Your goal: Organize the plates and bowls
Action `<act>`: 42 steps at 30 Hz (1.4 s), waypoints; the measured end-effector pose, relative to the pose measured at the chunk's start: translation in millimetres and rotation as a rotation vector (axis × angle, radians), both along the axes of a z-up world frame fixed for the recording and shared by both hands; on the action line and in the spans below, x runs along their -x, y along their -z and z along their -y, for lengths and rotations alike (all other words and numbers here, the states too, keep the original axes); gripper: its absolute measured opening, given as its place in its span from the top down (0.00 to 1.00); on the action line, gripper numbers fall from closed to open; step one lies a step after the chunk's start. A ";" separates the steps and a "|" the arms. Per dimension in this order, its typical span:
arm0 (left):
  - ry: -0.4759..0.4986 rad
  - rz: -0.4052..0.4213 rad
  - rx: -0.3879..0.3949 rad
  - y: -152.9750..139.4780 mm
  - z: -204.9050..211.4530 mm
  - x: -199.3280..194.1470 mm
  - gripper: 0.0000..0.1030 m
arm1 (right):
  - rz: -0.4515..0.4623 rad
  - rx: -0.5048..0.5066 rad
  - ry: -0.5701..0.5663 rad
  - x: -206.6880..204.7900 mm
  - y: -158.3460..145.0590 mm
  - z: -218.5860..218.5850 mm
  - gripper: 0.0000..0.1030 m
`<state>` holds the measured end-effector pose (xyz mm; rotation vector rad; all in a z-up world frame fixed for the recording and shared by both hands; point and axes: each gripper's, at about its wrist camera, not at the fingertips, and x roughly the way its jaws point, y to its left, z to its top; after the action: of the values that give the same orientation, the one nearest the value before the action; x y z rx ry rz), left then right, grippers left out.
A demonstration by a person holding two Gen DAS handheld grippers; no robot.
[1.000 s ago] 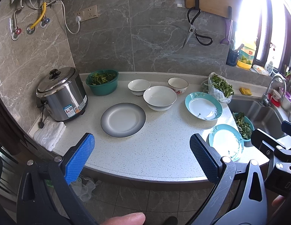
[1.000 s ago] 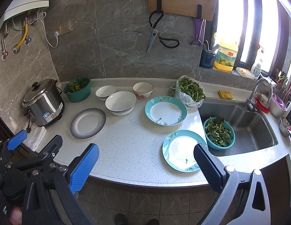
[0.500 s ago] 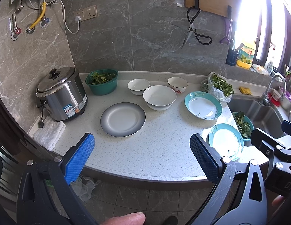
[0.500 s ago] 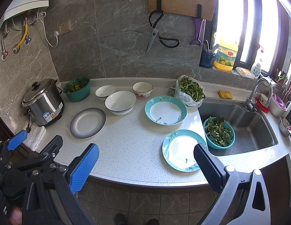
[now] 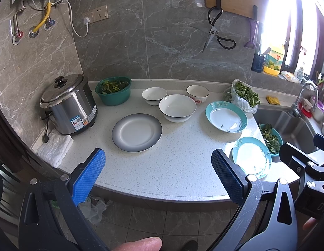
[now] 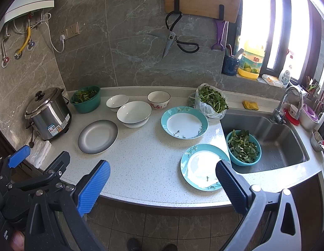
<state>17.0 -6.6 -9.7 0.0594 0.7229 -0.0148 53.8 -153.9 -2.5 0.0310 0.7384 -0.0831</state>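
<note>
On the white counter lie a grey-rimmed plate (image 5: 137, 132) (image 6: 97, 136), a large white bowl (image 5: 177, 108) (image 6: 134, 114), a small white bowl (image 5: 154, 95) (image 6: 117, 102), a patterned bowl (image 5: 197, 94) (image 6: 158, 99), a far teal plate (image 5: 226, 119) (image 6: 184, 125) and a near teal plate (image 5: 252, 156) (image 6: 203, 166). My left gripper (image 5: 157, 172) is open and empty, held before the counter's front edge. My right gripper (image 6: 162, 183) is open and empty, just short of the near teal plate.
A steel rice cooker (image 5: 69, 104) and folded white cloth (image 5: 54, 147) stand at the left. A green basin of greens (image 5: 113, 91) is at the back. A bag of greens (image 6: 211, 102), the sink (image 6: 272, 138) and a teal colander (image 6: 243, 147) are on the right.
</note>
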 end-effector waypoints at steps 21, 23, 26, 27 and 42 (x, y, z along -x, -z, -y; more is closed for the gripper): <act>0.000 -0.002 -0.001 0.6 0.1 0.0 0.00 | -0.001 0.001 0.000 -1.3 0.5 0.0 0.00; 0.000 -0.003 -0.001 0.8 0.1 0.0 0.00 | -0.002 0.002 -0.001 -1.4 0.6 -0.1 0.00; 0.001 -0.004 -0.001 2.4 0.7 0.7 0.00 | -0.002 0.001 -0.001 -1.5 0.9 0.0 0.00; 0.001 -0.003 -0.001 2.2 0.5 0.6 0.00 | -0.003 0.001 -0.001 -1.4 1.0 0.2 0.00; -0.021 -0.027 -0.003 22.4 -3.5 -0.7 0.00 | -0.015 -0.012 -0.016 -6.1 8.9 4.9 0.00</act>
<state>17.7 -3.1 -32.1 0.0540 0.7500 0.0057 59.9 -158.8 -11.4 0.0357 0.7544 -0.0642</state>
